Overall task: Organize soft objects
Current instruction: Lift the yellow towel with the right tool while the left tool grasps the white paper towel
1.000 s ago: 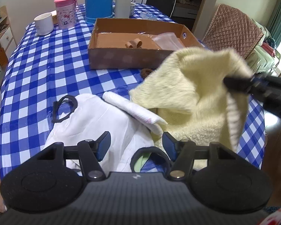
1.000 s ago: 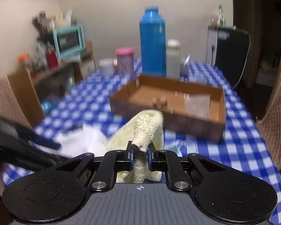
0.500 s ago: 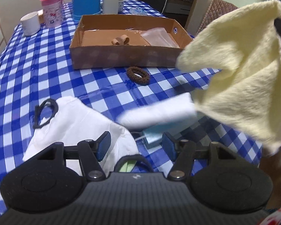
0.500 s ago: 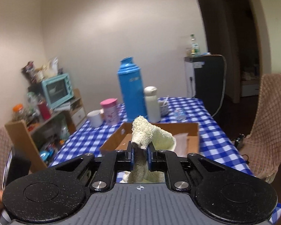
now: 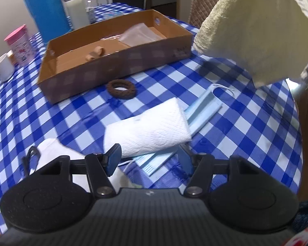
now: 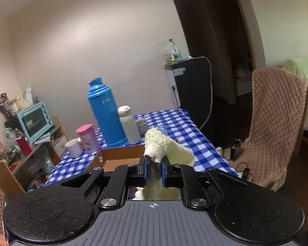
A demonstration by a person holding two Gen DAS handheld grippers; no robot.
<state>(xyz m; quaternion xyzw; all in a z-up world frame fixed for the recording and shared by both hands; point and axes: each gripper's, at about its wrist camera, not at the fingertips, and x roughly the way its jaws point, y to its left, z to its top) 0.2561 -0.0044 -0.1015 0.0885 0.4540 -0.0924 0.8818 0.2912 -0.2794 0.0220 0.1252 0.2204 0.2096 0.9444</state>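
Note:
My right gripper (image 6: 153, 165) is shut on a cream terry towel (image 6: 157, 143), which hangs in the air at the upper right of the left wrist view (image 5: 254, 30). My left gripper (image 5: 148, 157) is open just above a folded white paper towel (image 5: 147, 131) that lies on light blue face masks (image 5: 203, 110). A brown scrunchie (image 5: 121, 88) rests in front of the cardboard box (image 5: 117, 65). White cloth (image 5: 51, 151) with a black loop (image 5: 30, 155) lies at the lower left.
The checked tablecloth (image 5: 246, 133) covers the table. Behind the box stand a blue thermos (image 5: 45, 8), a white bottle (image 5: 76, 8), a pink cup (image 5: 20, 45) and a white mug (image 5: 3, 67). A quilted chair (image 6: 277, 123) stands to the right.
The right gripper lifted the cream towel up off the table and rightward, uncovering the paper towel and masks. The left gripper moved right and lower, over the paper towel.

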